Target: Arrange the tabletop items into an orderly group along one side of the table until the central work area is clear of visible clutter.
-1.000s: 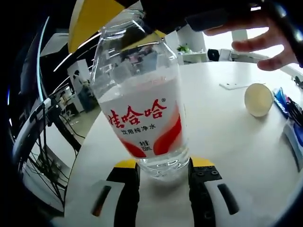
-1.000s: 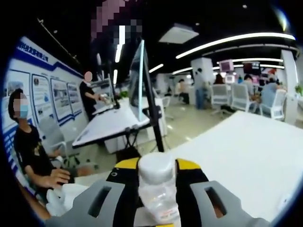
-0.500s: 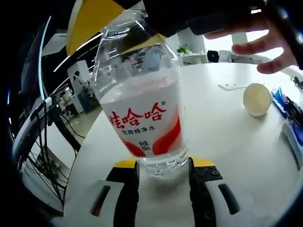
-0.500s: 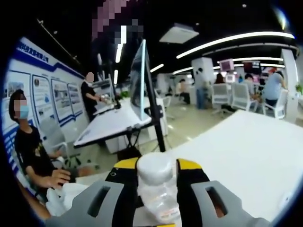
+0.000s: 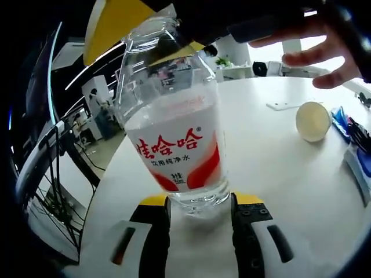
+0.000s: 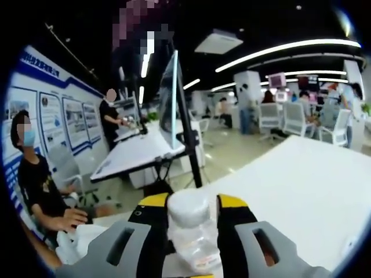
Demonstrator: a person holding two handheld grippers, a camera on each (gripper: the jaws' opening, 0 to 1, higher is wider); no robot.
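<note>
A clear water bottle (image 5: 174, 145) with a red-and-white label stands over the white table (image 5: 278, 174). My left gripper (image 5: 200, 208) is shut on its base, one jaw on each side. From above, my right gripper (image 5: 153, 35) holds the neck, with a person's hand (image 5: 324, 52) behind it. In the right gripper view the bottle's white cap (image 6: 188, 211) sits pinched in my right gripper (image 6: 191, 219). A paper cup (image 5: 315, 121) lies on its side at the right.
A white card (image 5: 282, 105) lies beyond the cup, and blue items (image 5: 351, 130) crowd the table's right edge. Off the table's edge are a monitor on a stand (image 6: 171, 104), another white desk (image 6: 133, 153) and a seated person (image 6: 35, 185).
The left gripper view has shifted a little, so the cup sits slightly further left in it. Both grips on the bottle are unchanged.
</note>
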